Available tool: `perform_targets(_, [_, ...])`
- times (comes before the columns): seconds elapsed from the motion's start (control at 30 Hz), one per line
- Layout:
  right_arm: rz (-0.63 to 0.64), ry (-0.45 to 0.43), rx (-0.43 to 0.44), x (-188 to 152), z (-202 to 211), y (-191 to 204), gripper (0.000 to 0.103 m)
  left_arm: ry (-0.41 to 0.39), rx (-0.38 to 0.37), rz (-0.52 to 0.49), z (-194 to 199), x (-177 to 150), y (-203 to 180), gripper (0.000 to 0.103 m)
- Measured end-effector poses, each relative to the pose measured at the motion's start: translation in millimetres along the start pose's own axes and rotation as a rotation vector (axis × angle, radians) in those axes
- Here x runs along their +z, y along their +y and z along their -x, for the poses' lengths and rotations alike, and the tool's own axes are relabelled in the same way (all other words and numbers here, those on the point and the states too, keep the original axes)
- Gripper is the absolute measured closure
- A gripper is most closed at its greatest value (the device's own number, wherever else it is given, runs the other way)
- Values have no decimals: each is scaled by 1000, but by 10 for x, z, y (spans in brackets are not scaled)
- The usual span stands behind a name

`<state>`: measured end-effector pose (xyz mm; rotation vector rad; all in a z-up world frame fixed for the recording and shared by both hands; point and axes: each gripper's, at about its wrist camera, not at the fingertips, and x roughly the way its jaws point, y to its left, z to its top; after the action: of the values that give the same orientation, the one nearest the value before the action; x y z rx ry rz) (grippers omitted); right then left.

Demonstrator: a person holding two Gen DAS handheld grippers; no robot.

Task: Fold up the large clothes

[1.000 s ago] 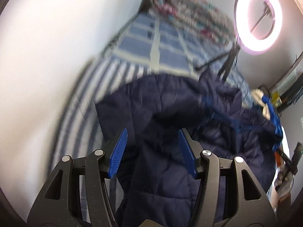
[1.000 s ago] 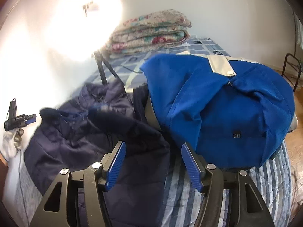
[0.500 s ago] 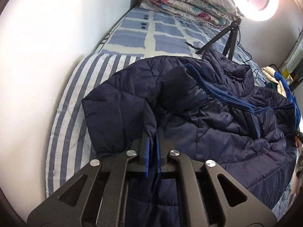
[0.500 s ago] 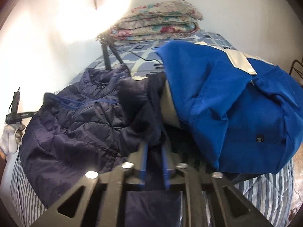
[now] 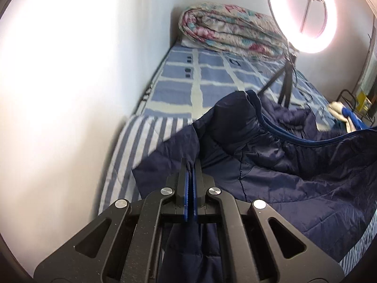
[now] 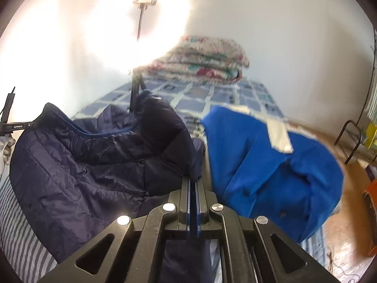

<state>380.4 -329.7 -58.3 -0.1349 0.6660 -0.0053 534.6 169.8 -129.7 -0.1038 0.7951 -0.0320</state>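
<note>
Both my grippers pinch the navy jacket on the bed.
My left gripper [image 5: 190,172] and right gripper [image 6: 193,184] each clamp a fold of the jacket [image 5: 294,176], beside the blue garment [image 6: 271,165]; folded quilt [image 6: 207,61] beyond.

- puffer jacket [image 5: 294,179] is dark navy all over, quilted stitch lines, with a brighter blue trim along the edge [image 5: 278,132]
- second garment [image 6: 271,172] on the right is bright royal blue with off-white/cream panels [image 6: 280,136]
- bedding: near part of the bed cover [image 5: 132,148] is blue-and-white stripes, far part [image 5: 212,77] is a blue check with pale cream grid lines and tiny dark squares
- folded quilt [image 5: 231,30] at the far end is floral, pinks, reds and teal on cream
- ring light [image 5: 304,11] glows pinkish white, tripod [image 5: 286,80] is black
- both grippers, left gripper [image 5: 190,181] and right gripper [image 6: 193,198], are black with blue pads and silver rivets
- wall [image 5: 70,70] plain white
</note>
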Motion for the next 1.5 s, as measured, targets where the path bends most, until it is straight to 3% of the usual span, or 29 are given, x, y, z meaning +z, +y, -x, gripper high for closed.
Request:
perform_targets(0.3, [-5, 19, -153, 484, -604, -31, 103, -39, 71, 30, -510, 526, -244, 103])
perform_targets(0.6, [72, 114, -251, 422, -1105, 114, 103, 57, 200, 38, -1235, 328, -400, 103])
perform_targets(0.67, [63, 132, -244, 410, -1142, 102, 101, 97, 204, 61, -1301, 278, -378, 94])
perform_targets(0.7, [56, 128, -246, 415, -1123, 94, 100, 106, 218, 67, -1299, 273, -369, 81])
perform_targets(0.73, [49, 119, -242, 417, -1084, 80, 94, 92, 223, 67, -1253, 255, -365, 74])
perform_targets(0.77, [40, 106, -237, 429, -1029, 67, 81, 73, 221, 59, -1188, 261, -377, 73])
perform_targets(0.8, [33, 94, -218, 440, -972, 48, 75, 43, 228, 38, -1075, 275, -402, 70])
perform_targets(0.87, [16, 82, -199, 411, -823, 28, 72, 11, 247, 21, -869, 293, -460, 66])
perform_targets(0.97, [-53, 68, -109, 259, -508, -39, 67, -25, 97, -17, -469, 203, -685, 66])
perform_targets(1.07, [-157, 64, -33, -37, -142, -100, 41, -9, -16, -137, -216, -36, -1153, 66])
perform_targets(1.1, [-185, 63, -21, -146, -34, -110, 37, 7, -53, -178, -158, -162, -1360, 66])
perform_targets(1.2, [-256, 78, 21, -563, 276, -105, 35, 64, -125, -214, -206, -352, -1763, 66])
perform_targets(1.3, [-302, 119, 21, -976, 438, -39, 26, 68, -113, -260, -333, -471, -2138, 66])
perform_targets(1.5, [-402, 204, 84, -1414, 266, 35, 26, 127, -29, -366, -817, -707, -2524, 66])
